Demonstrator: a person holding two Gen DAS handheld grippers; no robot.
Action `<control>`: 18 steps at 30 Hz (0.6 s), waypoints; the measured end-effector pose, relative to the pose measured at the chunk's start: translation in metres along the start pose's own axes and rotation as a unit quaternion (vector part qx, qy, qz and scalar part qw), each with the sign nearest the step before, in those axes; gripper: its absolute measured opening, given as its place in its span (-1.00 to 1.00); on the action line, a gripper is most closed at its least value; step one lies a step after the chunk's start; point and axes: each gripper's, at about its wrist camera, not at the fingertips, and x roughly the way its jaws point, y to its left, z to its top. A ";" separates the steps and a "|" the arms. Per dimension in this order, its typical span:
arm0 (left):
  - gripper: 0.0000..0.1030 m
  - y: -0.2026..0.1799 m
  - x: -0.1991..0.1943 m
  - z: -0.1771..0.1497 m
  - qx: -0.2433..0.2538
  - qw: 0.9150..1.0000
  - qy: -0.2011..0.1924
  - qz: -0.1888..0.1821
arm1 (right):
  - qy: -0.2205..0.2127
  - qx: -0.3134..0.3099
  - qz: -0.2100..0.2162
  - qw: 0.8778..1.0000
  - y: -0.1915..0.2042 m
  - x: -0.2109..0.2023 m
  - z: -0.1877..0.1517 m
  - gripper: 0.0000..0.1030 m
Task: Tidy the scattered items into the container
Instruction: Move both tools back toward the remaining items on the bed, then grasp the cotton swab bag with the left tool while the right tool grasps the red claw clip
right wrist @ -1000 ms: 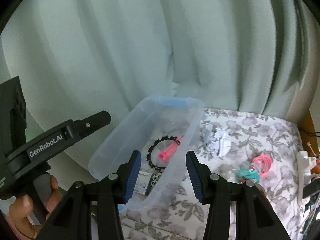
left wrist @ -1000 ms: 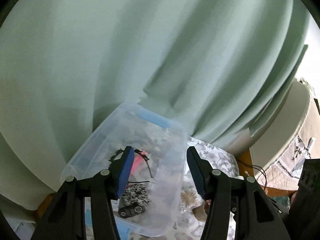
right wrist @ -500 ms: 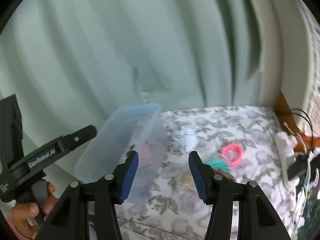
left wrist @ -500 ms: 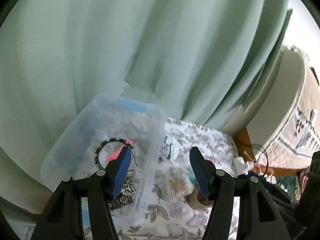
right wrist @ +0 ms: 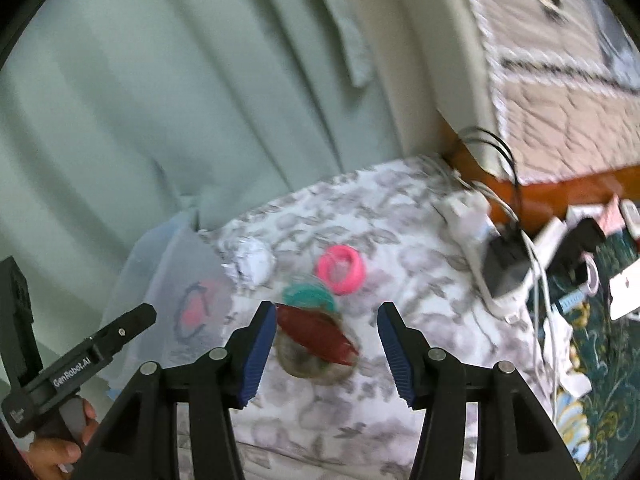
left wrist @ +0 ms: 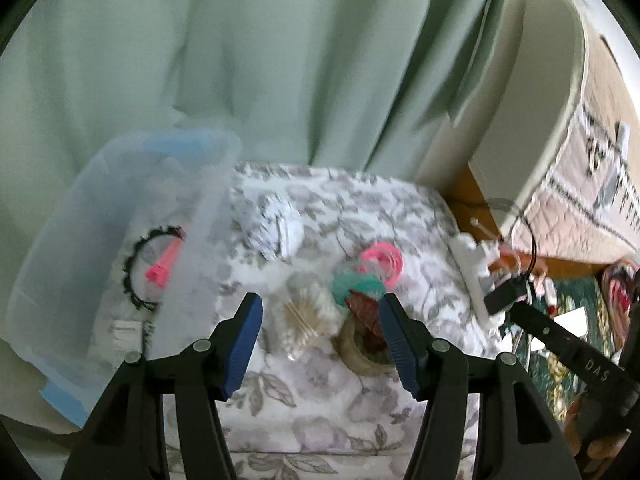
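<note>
A clear plastic bin point(left wrist: 76, 216) stands at the left on the floral cloth and holds a black toothed ring point(left wrist: 134, 272) and a pink piece point(left wrist: 162, 266). On the cloth lie a crumpled white paper point(left wrist: 276, 226), a pink coil point(left wrist: 382, 260), a teal coil point(left wrist: 358, 286), a dark red wrapper point(left wrist: 364, 312) on a tape ring point(left wrist: 360, 356), and a cotton swab bundle point(left wrist: 308, 312). My left gripper point(left wrist: 320, 340) is open and empty above the swabs. My right gripper point(right wrist: 326, 344) is open and empty above the wrapper point(right wrist: 316, 336); the bin point(right wrist: 168, 280) is to its left.
A green curtain point(left wrist: 260, 60) hangs behind. A white power strip point(right wrist: 476, 248) with a black plug and cables lies at the right edge of the cloth. A bed point(right wrist: 560, 80) and patterned carpet point(right wrist: 592, 392) are to the right.
Both grippers have swung to the right, away from the bin and over the scattered items. Both stay open and empty.
</note>
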 end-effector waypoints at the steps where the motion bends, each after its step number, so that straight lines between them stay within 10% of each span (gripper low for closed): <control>1: 0.20 -0.002 0.005 -0.002 0.004 1.000 0.005 0.002 | 0.004 0.004 -0.002 1.000 -0.004 0.002 -0.002 0.10; 18: 0.20 0.004 0.076 -0.032 0.023 0.997 0.075 0.007 | 0.096 -0.027 -0.005 0.995 -0.002 0.063 -0.027 0.10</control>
